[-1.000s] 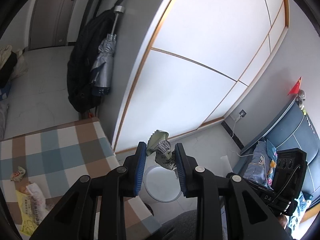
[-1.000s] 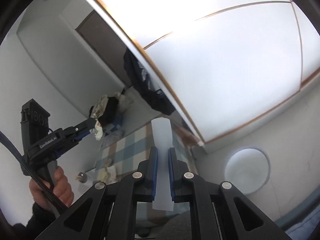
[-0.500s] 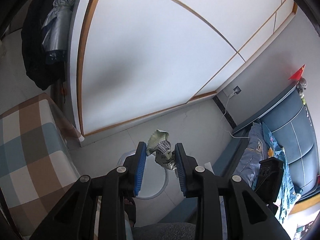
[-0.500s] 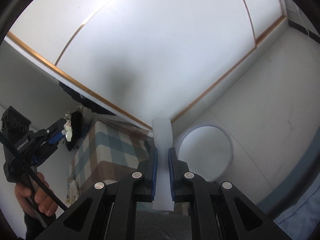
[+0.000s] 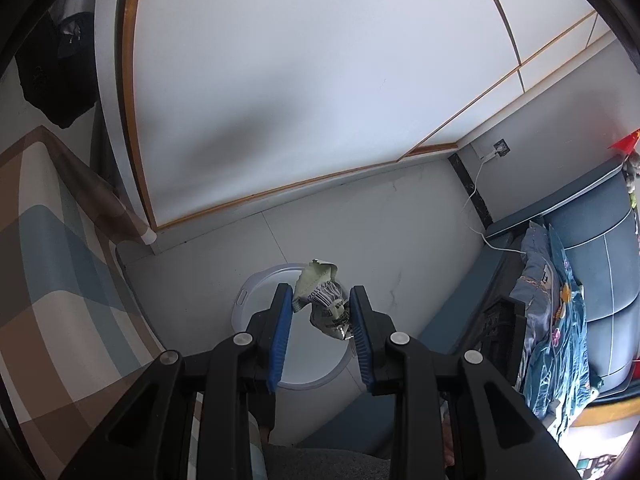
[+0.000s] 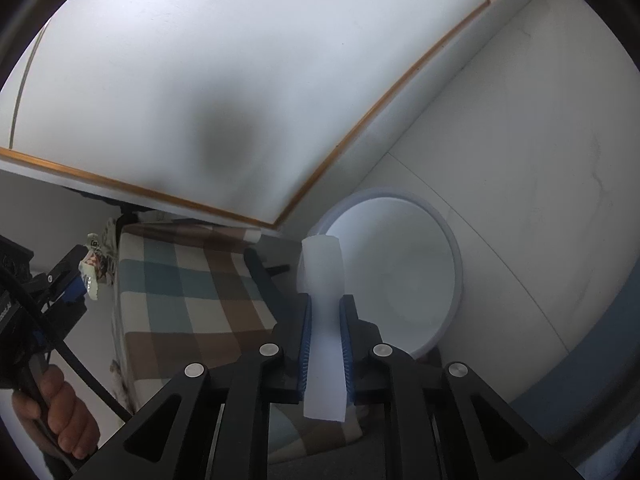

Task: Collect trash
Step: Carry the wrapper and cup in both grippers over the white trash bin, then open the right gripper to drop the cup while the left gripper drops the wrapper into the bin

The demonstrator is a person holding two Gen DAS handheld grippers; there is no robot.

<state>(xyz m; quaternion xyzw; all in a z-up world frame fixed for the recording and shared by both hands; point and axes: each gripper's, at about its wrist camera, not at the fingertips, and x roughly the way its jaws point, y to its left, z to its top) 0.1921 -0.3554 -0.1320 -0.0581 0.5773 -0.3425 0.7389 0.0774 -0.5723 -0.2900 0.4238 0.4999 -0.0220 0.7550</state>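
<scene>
While the left gripper (image 5: 320, 300) clamps a crumpled printed wrapper (image 5: 324, 306) above the round white bin (image 6: 416, 272), the right gripper (image 6: 325, 316), jaws just easing apart around a translucent white plastic cup (image 6: 322, 280), likely needs only to let go.

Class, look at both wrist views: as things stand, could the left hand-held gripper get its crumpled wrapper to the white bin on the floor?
Probably yes. The left hand-held gripper holds the crumpled wrapper just above the white bin, whose mouth is open, with nothing between them.

Crumpled wrapper (image 5: 324, 306), squashed cup (image 6: 323, 304), seemingly airborne
</scene>
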